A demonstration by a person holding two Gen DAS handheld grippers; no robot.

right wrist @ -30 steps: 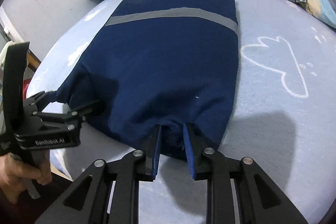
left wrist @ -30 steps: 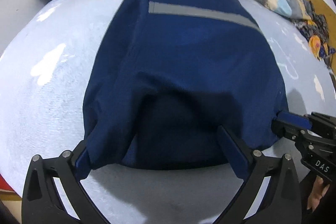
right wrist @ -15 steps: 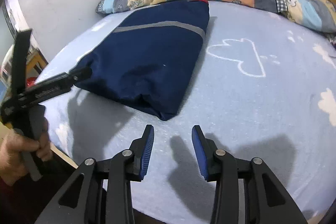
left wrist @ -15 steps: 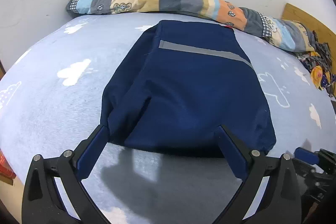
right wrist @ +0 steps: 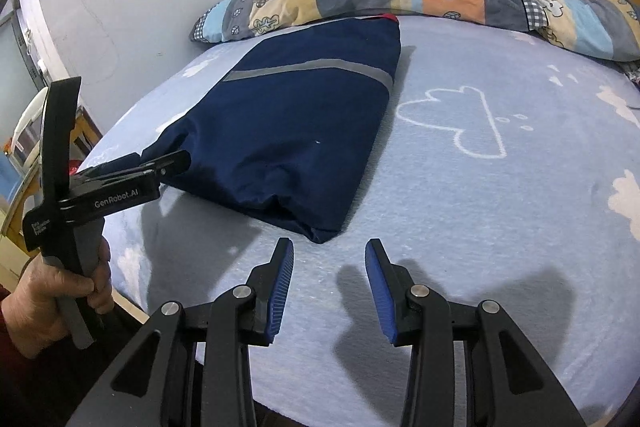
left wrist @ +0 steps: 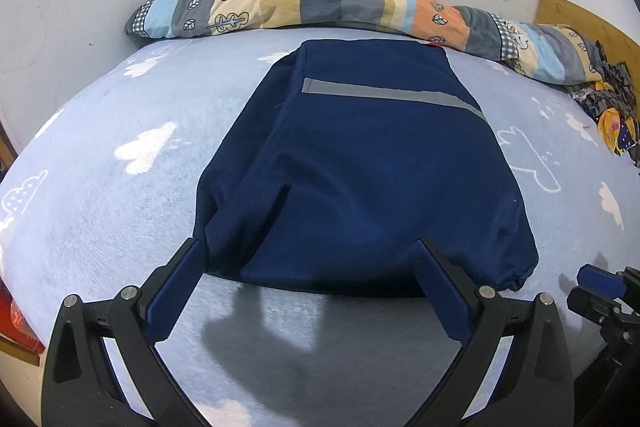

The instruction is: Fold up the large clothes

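Observation:
A navy blue garment (left wrist: 360, 163) with a grey reflective stripe lies folded into a long rectangle on the light blue bed; it also shows in the right wrist view (right wrist: 296, 123). My left gripper (left wrist: 308, 291) is wide open and empty, its fingers just in front of the garment's near edge. It shows from the side in the right wrist view (right wrist: 156, 163), by the garment's left corner. My right gripper (right wrist: 328, 287) is open and empty, just short of the garment's near right corner. Its tip shows in the left wrist view (left wrist: 596, 283).
The bed sheet (right wrist: 500, 195) has white cloud prints. A long patchwork pillow (left wrist: 320, 11) lies along the far edge by the white wall. A crumpled patterned cloth (left wrist: 612, 111) sits at the far right. The bed's left edge drops to furniture (right wrist: 28, 131).
Both grippers let go of the garment's near edge, opened and drew back toward me. The garment now lies flat on the bed.

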